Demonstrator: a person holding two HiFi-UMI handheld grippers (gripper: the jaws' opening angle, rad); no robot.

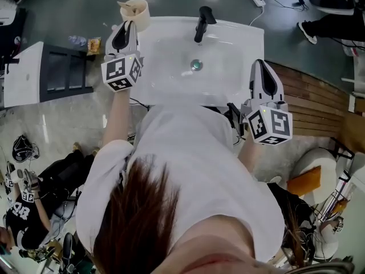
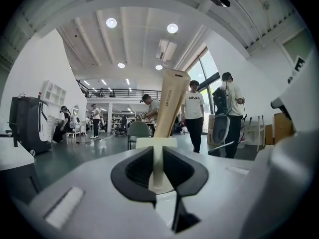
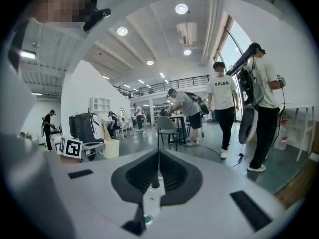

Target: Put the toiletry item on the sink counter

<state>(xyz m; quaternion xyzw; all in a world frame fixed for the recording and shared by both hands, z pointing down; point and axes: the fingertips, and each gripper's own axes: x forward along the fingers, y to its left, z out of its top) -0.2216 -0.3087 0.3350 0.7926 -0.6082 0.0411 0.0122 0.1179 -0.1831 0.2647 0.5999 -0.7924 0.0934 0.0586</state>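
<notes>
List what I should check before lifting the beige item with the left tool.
1. Left tool shut on the flat beige toiletry item: ok.
2. Item stands nearly upright between the jaws: ok.
3. Item's lower end free of the beige cup: cannot tell, the tool covers it.
4. Bare sink counter available for setting down: ok.
5. Right tool shut, empty, over the sink's right edge, out of the way: ok.
6. Faucet apart from the left tool: ok.

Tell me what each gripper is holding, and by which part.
Left gripper clamps a tan, flat, stick-like toiletry item by its pale lower end. Right gripper holds nothing; jaws together.
</notes>
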